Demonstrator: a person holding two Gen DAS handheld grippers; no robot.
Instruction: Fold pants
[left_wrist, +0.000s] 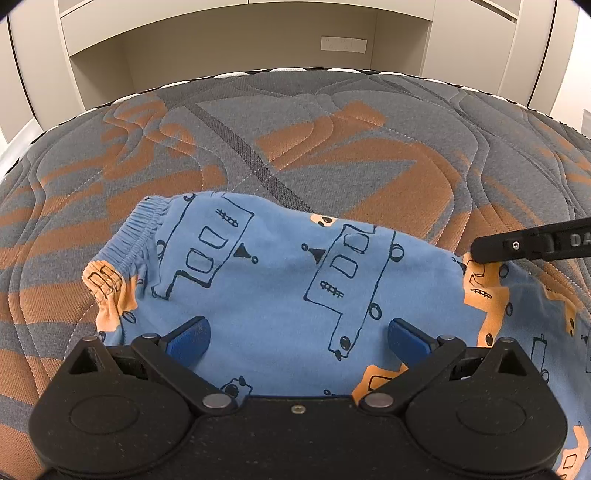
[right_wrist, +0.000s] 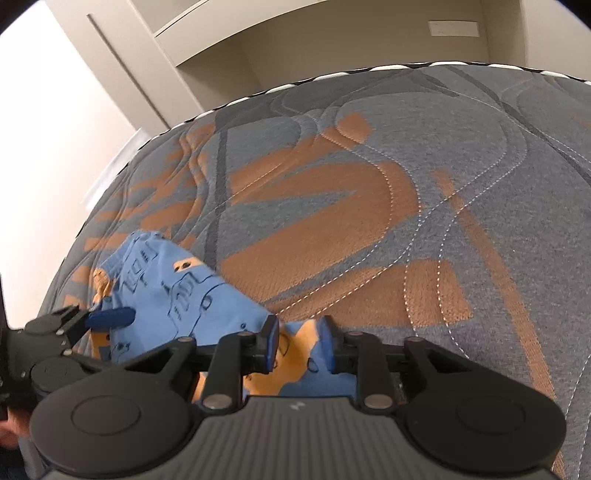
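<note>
Through the left wrist camera I count one pair of pants (left_wrist: 280, 280), blue with orange patches and dark line drawings, lying flat on the quilted grey-and-orange mattress (left_wrist: 295, 140). My left gripper (left_wrist: 298, 341) hangs over the cloth with its two blue pads (left_wrist: 190, 338) spread wide, nothing between them pinched. Their elastic waistband (left_wrist: 138, 236) sits at the left end of the garment. One black finger of my right gripper (left_wrist: 532, 245) comes in from the right edge and meets the pants' far right corner. Beyond the mattress edge I see pale cupboards (left_wrist: 236, 40) and one wall socket plate (left_wrist: 343, 44); the whole far half of the mattress is bare.

Over to the right wrist camera: my right gripper (right_wrist: 302, 347) has its jaws drawn in close around a bunched orange-and-blue fold of the pants (right_wrist: 192, 291), and I can't tell whether the pads actually press it. My left gripper (right_wrist: 110, 317) shows at lower left over the same garment, one blue pad visible. To the right lies open mattress (right_wrist: 443, 221), its piped edge (right_wrist: 258, 94) curving away towards a white wall (right_wrist: 48, 147)
</note>
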